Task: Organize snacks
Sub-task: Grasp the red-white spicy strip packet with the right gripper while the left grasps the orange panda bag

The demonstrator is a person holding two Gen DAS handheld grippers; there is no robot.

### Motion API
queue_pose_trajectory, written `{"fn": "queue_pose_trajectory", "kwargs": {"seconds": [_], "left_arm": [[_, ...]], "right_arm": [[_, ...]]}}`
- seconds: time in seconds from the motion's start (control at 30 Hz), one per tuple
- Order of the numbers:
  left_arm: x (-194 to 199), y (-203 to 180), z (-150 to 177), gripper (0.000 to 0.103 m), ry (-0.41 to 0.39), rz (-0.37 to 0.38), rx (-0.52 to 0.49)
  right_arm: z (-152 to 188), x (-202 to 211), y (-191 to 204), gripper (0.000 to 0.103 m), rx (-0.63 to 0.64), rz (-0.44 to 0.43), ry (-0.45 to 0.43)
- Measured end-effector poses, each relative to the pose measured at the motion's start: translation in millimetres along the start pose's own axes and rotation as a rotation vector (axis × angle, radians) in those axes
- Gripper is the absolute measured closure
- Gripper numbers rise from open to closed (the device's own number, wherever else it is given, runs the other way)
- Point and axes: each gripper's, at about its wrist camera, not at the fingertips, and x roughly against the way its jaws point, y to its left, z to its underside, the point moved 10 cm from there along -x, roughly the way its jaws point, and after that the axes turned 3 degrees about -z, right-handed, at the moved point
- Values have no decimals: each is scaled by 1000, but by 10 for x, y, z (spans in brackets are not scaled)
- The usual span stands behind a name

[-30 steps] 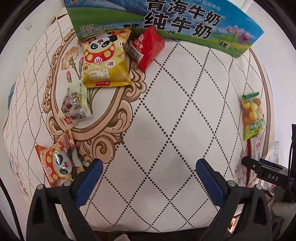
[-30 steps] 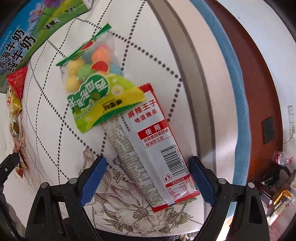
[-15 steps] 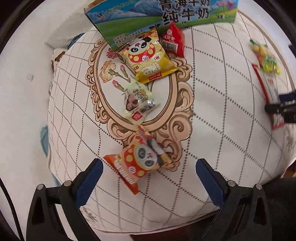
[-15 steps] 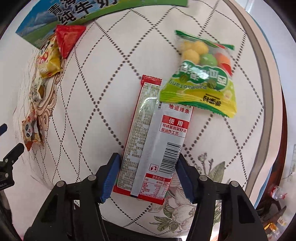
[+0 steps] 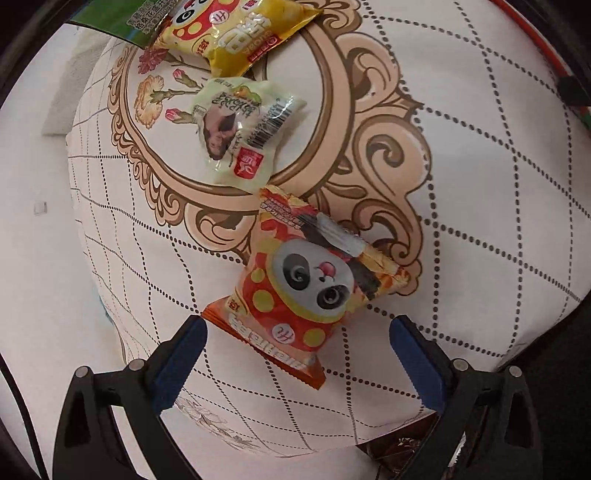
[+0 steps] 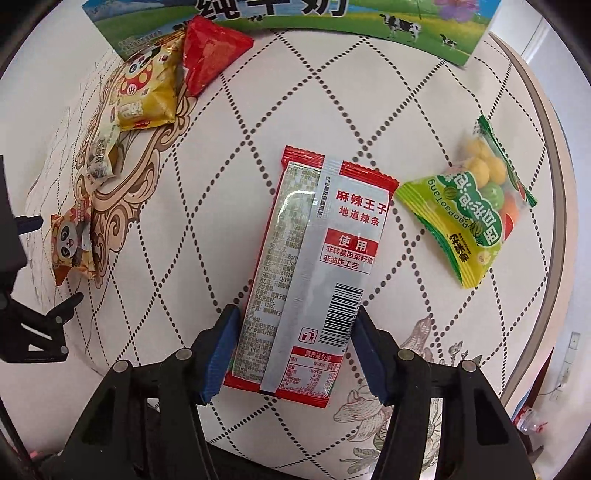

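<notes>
In the right wrist view the right tongs (image 6: 293, 354) were closed against the two long edges of the red-and-silver spicy strip packet (image 6: 312, 266), which lay lengthwise at the centre of the frame, its near end between the blue pads (image 6: 221, 354). Whether the packet was lifted off the tabletop (image 6: 406, 103) could not be told. Just right of it lay the green candy bag (image 6: 469, 214), apart from the packet by a narrow gap. At the top of the frame the milk carton (image 6: 280, 14) was cut off, only the lower part of its print showing. Below it, at upper left, sat a red pouch (image 6: 208, 62) and the yellow panda bag (image 6: 146, 96), touching.

In the left wrist view the left tongs (image 5: 295, 360) stood wide, holding nothing, with the orange panda bag (image 5: 306, 291) partly between the tips at lower centre. Above it lay a pale dried-fruit packet (image 5: 240, 133); its small print was too blurred to read. The yellow panda bag (image 5: 236, 33) was cut off by the top edge.
</notes>
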Motion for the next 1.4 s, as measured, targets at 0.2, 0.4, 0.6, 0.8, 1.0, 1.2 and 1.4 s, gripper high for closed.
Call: {"fn": "queue_pose_trajectory", "kwargs": {"seconds": [0.2, 0.4, 0.6, 0.8, 1.0, 1.2, 1.4], "left_arm": [[0, 305, -38, 38, 25, 143, 311], [-27, 304, 0, 38, 113, 600, 771], [-72, 225, -83, 36, 112, 541, 723], [29, 213, -238, 36, 65, 477, 649], [332, 52, -305, 36, 88, 818, 793], [600, 123, -235, 36, 42, 717, 754], [647, 85, -571, 36, 30, 673, 701]], "right_arm": [[-29, 76, 294, 39, 67, 51, -14], [10, 40, 470, 39, 108, 72, -26], [-166, -17, 512, 37, 55, 14, -27], [-379, 14, 440, 37, -10, 16, -60], [-543, -68, 614, 37, 28, 36, -58], [-612, -12, 552, 37, -39, -25, -46], [-642, -86, 451, 35, -44, -13, -46]]}}
